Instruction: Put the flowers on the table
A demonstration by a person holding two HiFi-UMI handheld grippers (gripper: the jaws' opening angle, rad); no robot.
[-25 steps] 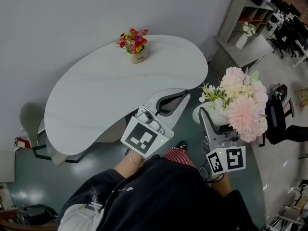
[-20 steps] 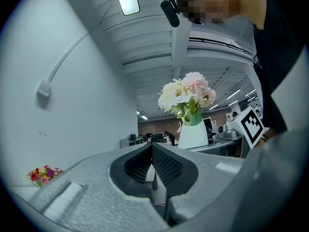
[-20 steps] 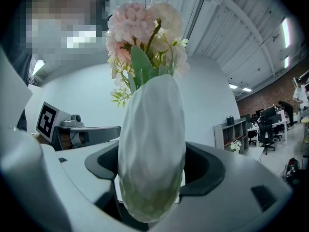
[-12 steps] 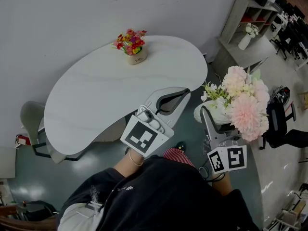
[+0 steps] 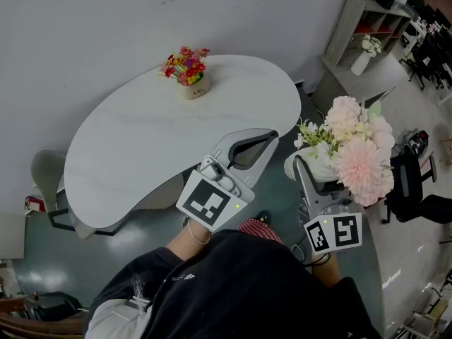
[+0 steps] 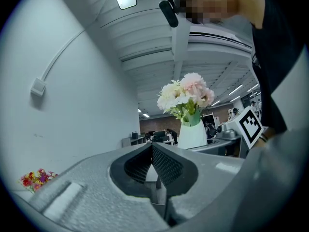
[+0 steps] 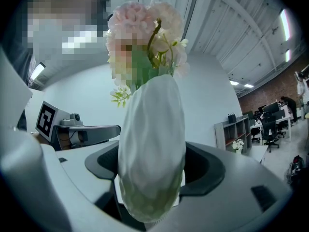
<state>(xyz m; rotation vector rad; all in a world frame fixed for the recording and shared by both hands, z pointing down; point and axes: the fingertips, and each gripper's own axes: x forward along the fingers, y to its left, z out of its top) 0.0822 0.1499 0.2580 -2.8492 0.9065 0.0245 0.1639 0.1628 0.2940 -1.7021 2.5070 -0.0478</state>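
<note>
Ok so you're abt halfway imo: the flowers [image 5: 353, 147] are picked up but not on the bench [image 5: 141, 147] yet. Your right hand-held gripper [image 5: 302, 169] is clamped around the lower part of the white vase [image 7: 152, 144], w/ the bouquet upright above the jaws. It hangs over the floor, just off the bench's right end. Your left hand-held gripper [image 5: 270, 135] is closed w/ nothing in it, by the bench's near edge. What's left: carry the vase over the top & set it down, prob clear of the small potted flowers [image 5: 187, 73] at the far side.
</note>
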